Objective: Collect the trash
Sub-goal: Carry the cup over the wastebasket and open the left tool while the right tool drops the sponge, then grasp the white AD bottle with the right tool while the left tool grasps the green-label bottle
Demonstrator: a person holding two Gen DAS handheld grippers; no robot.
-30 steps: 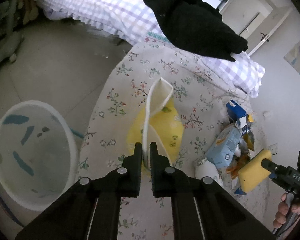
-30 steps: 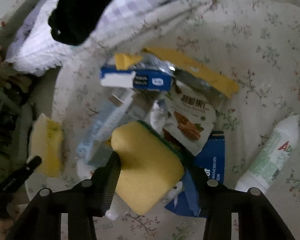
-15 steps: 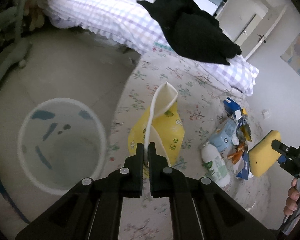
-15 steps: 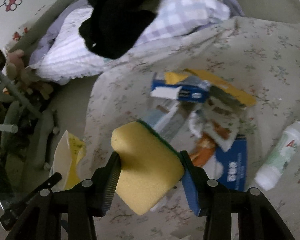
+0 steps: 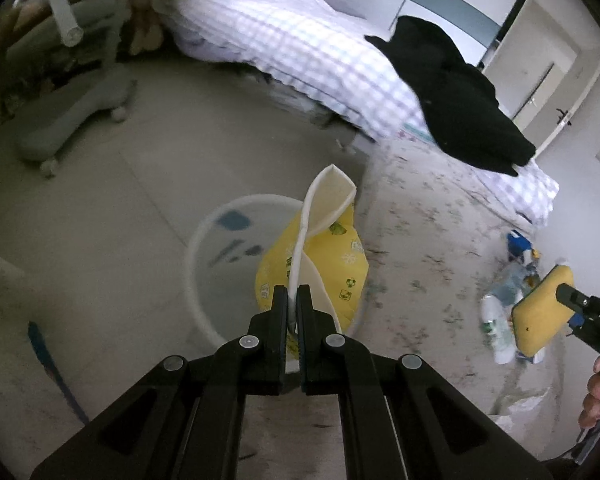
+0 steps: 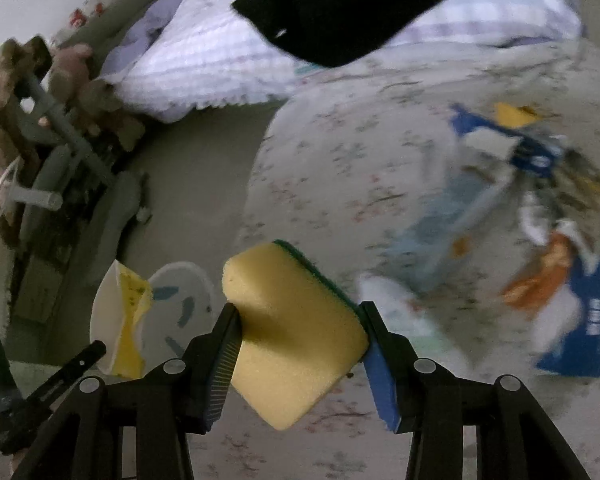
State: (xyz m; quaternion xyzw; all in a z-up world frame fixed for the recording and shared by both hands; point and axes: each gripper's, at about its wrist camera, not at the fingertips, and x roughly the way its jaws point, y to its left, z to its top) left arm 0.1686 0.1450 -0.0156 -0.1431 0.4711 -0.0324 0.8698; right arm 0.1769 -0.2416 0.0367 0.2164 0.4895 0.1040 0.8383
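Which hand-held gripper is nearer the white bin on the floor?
Left. The left hand-held gripper holds the yellow wrapper right over the white bin; the right hand-held gripper, gripping the sponge, sits farther off over the floral sheet.

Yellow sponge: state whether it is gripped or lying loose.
Gripped. The yellow sponge sits clamped between the right gripper pads, off the bedsheet.

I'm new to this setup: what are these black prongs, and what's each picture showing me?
No robot here: a person carries hand-held tongs, one in each hand, each with a camera looking along its fingers. The left picture shows the left tongs shut on a yellow-and-white bag, above a white bin on the floor. The right picture shows the right tongs squeezing a yellow sponge. Behind it, wrappers and boxes and a white bottle lie on a flowered sheet.
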